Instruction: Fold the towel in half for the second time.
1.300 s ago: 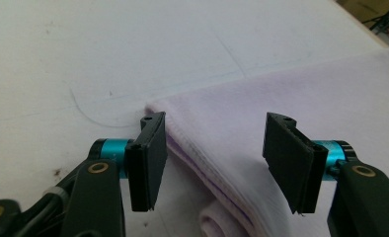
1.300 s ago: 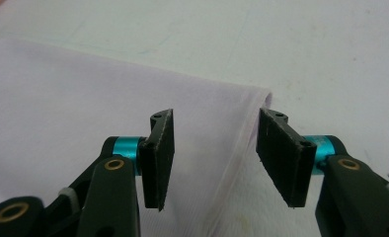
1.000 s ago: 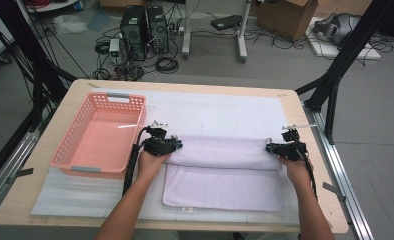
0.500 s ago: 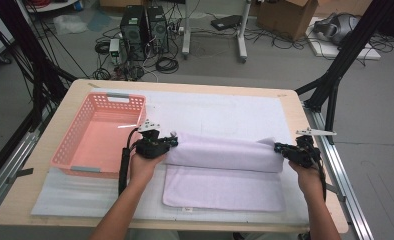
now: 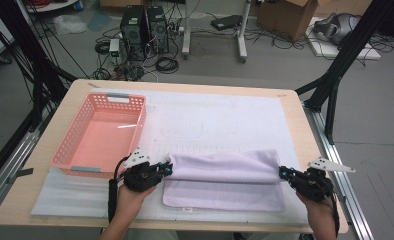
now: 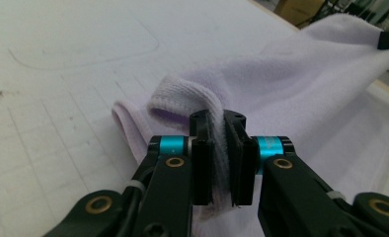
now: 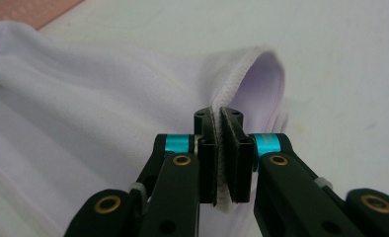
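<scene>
The counter carries a white mat, and on it the lilac towel now lies nearer the person than a second ago, its far edge carried toward the near edge so the fold in half looks almost finished. Beside it sits the pink basket, unmoved. The left tool and right tool each pinch 1 corner of the top layer; the left jaws have just eased slightly, cloth between them.

Pale wooden tabletop under a white gridded mat, grey floor beyond, two black computer towers amid tangled cables, brown cardboard box far right, black frame struts.
</scene>
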